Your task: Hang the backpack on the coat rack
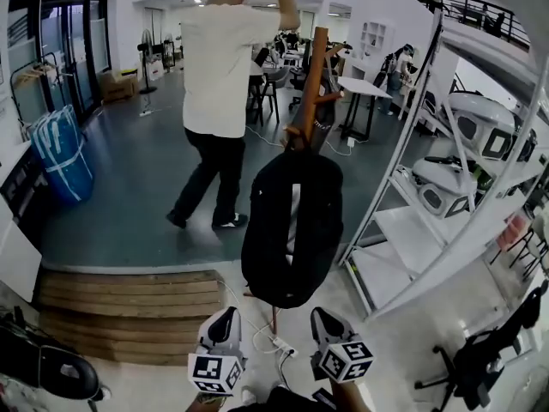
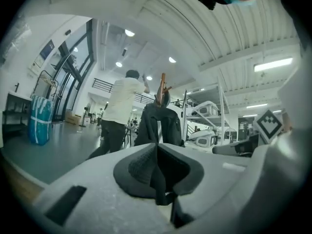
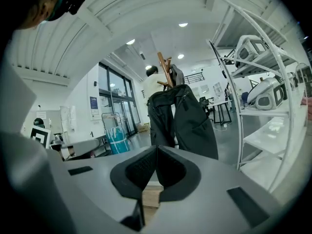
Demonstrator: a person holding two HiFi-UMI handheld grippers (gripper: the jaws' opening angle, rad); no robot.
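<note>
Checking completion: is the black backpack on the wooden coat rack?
On: the black fabric backpack hangs by its top from the wooden coat rack.

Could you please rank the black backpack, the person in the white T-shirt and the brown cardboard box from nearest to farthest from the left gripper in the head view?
From the left gripper:
1. Black backpack, hanging on the wooden coat rack just ahead.
2. Person in the white T-shirt, mid-floor beyond the rack.
3. Brown cardboard box, far back on the left.
</note>
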